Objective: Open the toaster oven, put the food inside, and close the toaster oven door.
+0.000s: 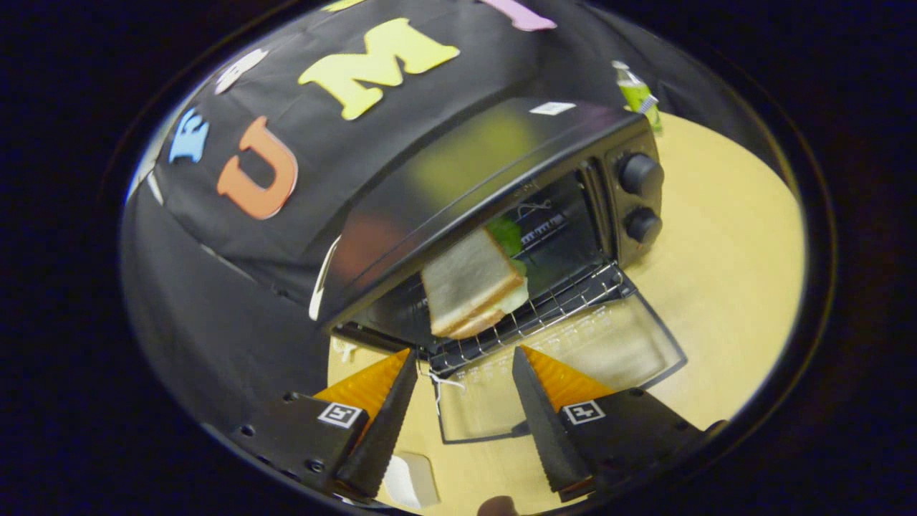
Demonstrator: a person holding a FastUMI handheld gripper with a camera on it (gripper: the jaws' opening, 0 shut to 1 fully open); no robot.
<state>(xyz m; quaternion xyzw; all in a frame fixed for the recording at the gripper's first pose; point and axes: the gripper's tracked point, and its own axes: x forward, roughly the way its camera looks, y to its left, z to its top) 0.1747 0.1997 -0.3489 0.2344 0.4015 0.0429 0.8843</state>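
A black toaster oven [473,179] stands on the wooden table with its glass door [566,365] folded down flat toward me. On its wire rack [544,308] rests a sandwich [476,283] of white bread with green lettuce showing behind it. My gripper [464,362] is open, its fingers spread above the lowered door, just short of the rack's front edge. Nothing is between the fingers. The sandwich lies a little beyond them.
Two round knobs [640,197] sit on the oven's right panel. A green bottle [637,93] stands behind the oven on the light wooden table [723,272]. A white object [408,480] lies on the table under my left finger.
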